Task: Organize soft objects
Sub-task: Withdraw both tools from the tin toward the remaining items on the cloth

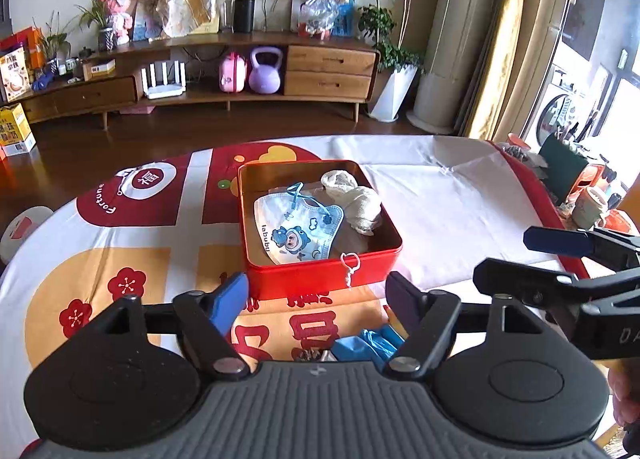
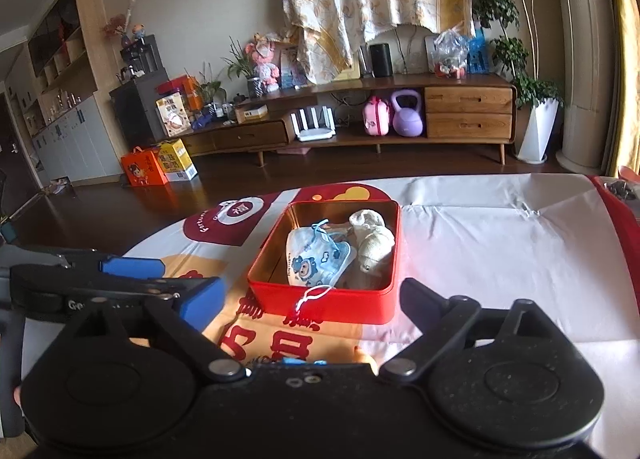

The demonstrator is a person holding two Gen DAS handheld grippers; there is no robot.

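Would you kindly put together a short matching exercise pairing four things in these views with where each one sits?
Things:
1. face mask
2. rolled cream cloth
3. blue glove
4. red tin

Places:
A. on the tablecloth, just behind the open left gripper
B. on the patterned tablecloth, holding other items
C. left part of the tin
D. right part of the tin

Pairs: 1-C, 2-D, 3-A, 4-B

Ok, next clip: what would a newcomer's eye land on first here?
The open red tin in the middle of the patterned tablecloth, holding a cartoon-print child's face mask beside a cream rolled cloth, with a white ear loop hanging over its front wall. Nearer the camera, the left gripper and right gripper sit open and empty.
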